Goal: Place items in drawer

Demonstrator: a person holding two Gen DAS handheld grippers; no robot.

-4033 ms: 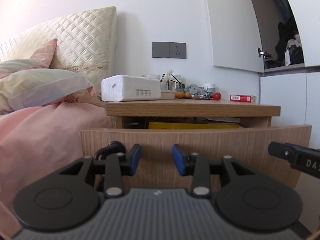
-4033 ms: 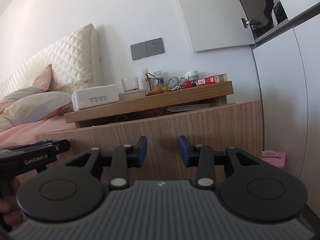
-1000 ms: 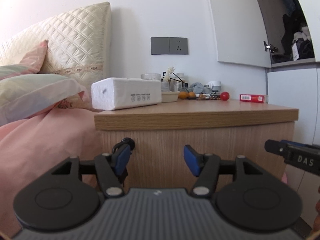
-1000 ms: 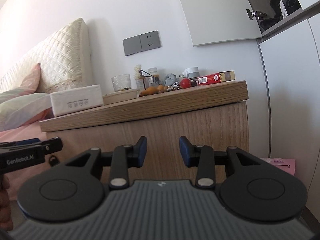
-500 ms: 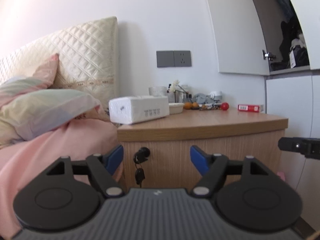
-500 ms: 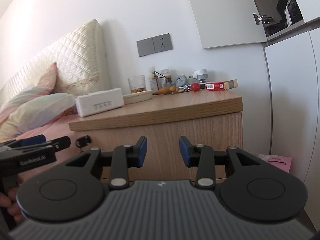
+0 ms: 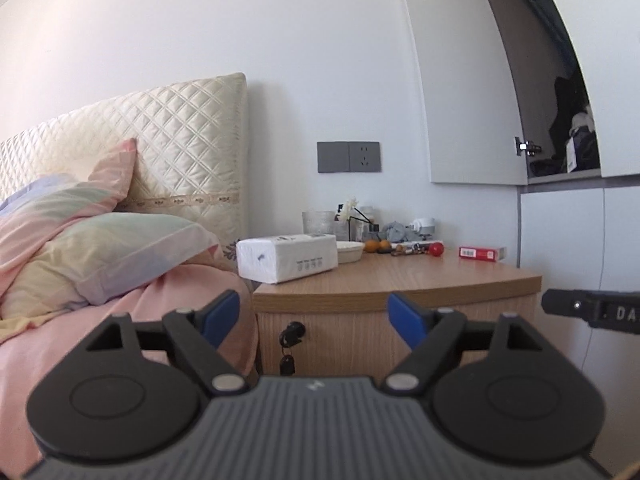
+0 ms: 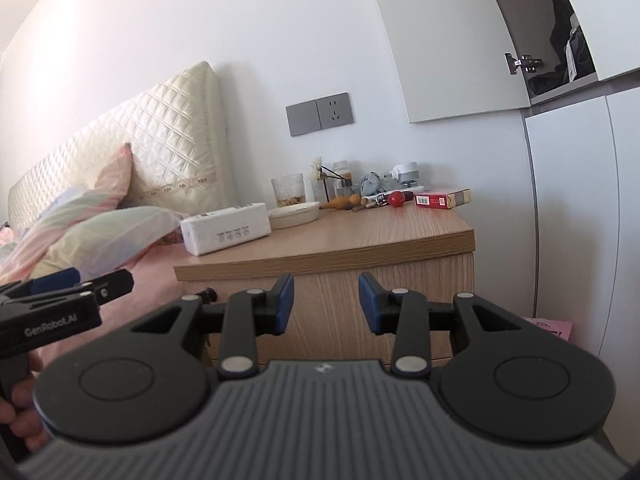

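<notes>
Now the wood-grain drawer (image 7: 360, 340) sits flush, key dangling; left tongs (image 7: 314, 314) and right tongs (image 8: 326, 300) gape empty.

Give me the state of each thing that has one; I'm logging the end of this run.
Drawer: shut, key in its lock.
Left gripper: open, empty.
Right gripper: open, empty.
Cupboard door: open.
Tissue pack: lying flat on the nightstand.

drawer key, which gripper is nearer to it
Left. The left gripper is open straight in front of the key; the right gripper is open, off to the key's right.
</notes>
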